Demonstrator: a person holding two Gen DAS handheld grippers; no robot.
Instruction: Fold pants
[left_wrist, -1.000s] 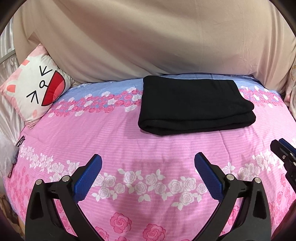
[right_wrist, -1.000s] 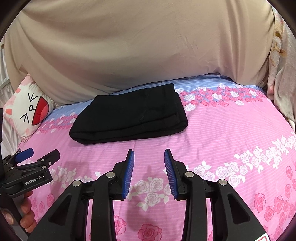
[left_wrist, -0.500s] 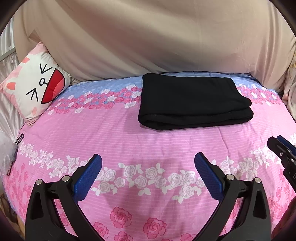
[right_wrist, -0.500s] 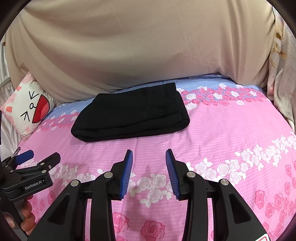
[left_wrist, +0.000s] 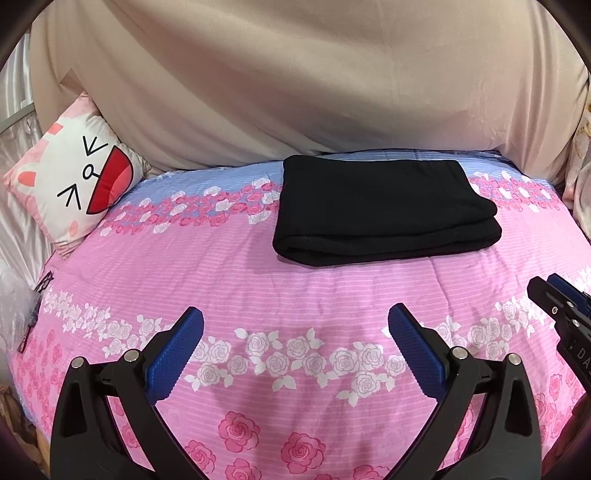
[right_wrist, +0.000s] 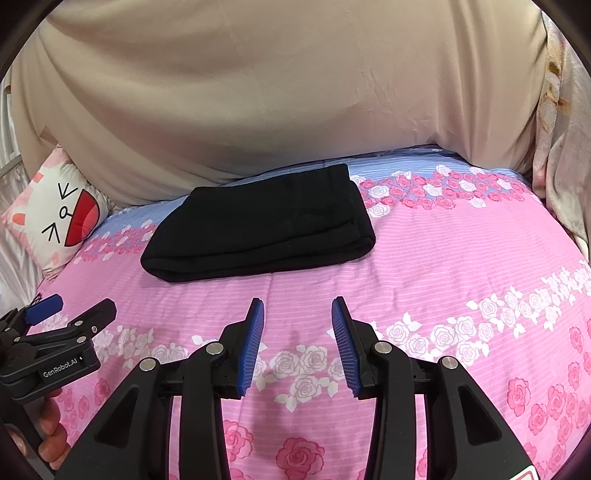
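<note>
The black pants (left_wrist: 384, 210) lie on the bed (left_wrist: 332, 288) as a thick, neat rectangle, at the far side near the beige cloth (left_wrist: 295, 81) that hangs behind, with the blue stripe of the bed cover under their far edge. A cat pillow (left_wrist: 77, 184) leans at the left corner, well apart from them. The left gripper (left_wrist: 295, 332) hovers over the pink cover with its fingers (left_wrist: 173, 350) spread wide and nothing between them. The right gripper (right_wrist: 297, 332) hovers beside it, its fingers (right_wrist: 251, 343) parted by a narrower gap, also empty. Neither gripper touches the pants; both are on the near side of the bed, apart from the bundle. I judge that the folding is finished or almost finished, because the layers sit on each other with a rounded fold at the near edge and no loose leg is visible. The step in hand seems to be to draw back and check the result. To do it well, the person should keep both grippers clear of the bundle, so that no finger catches the top layer and pulls it open. If one more fold is wanted, it would be better to take both corners of one short side together and lay them over evenly, then press the fold flat.
</note>
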